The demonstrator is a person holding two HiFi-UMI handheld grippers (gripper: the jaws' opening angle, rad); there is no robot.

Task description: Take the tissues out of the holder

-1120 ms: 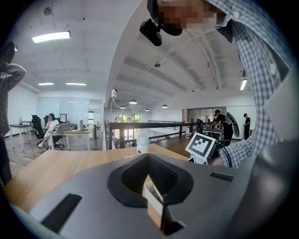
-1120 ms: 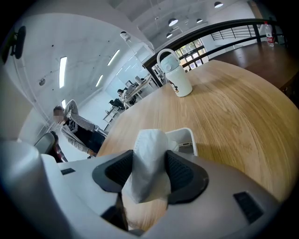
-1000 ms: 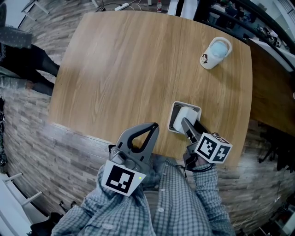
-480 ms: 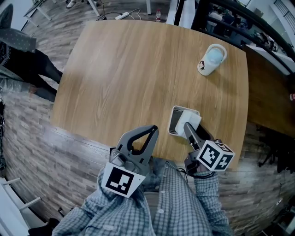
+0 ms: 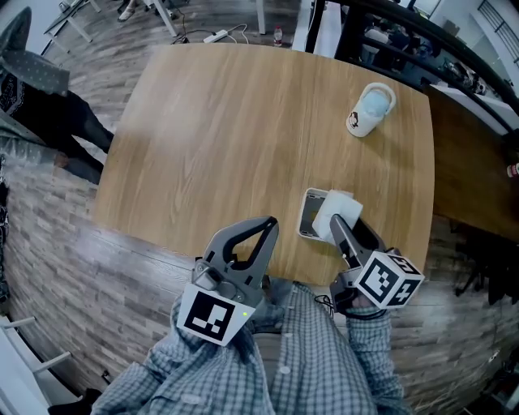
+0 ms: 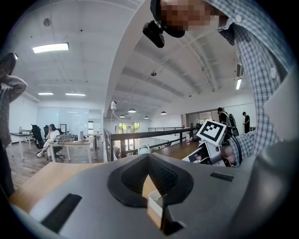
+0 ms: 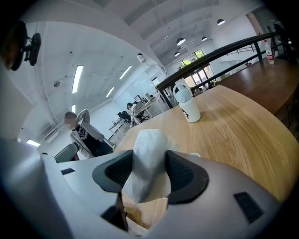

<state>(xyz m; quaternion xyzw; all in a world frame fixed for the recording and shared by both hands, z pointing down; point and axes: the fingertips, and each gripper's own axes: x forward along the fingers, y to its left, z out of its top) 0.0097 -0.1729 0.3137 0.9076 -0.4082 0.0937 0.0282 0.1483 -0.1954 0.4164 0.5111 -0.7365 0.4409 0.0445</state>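
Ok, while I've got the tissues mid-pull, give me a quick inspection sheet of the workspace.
Surface: light wooden table, nothing spilled that I can see.
Job's things: white holder close to the near edge; tissues pinched just above it. Cannot tell whether they are fully clear of it.
Clutter: white lidded cup, upright near the far right corner.
Grippers: right gripper has its fingers closed on the tissues; left gripper has its fingers together and empty, over the near edge.
Cables: power strip with its cord on the floor beyond the table.
Surroundings: person standing to the left; dark table to the right.
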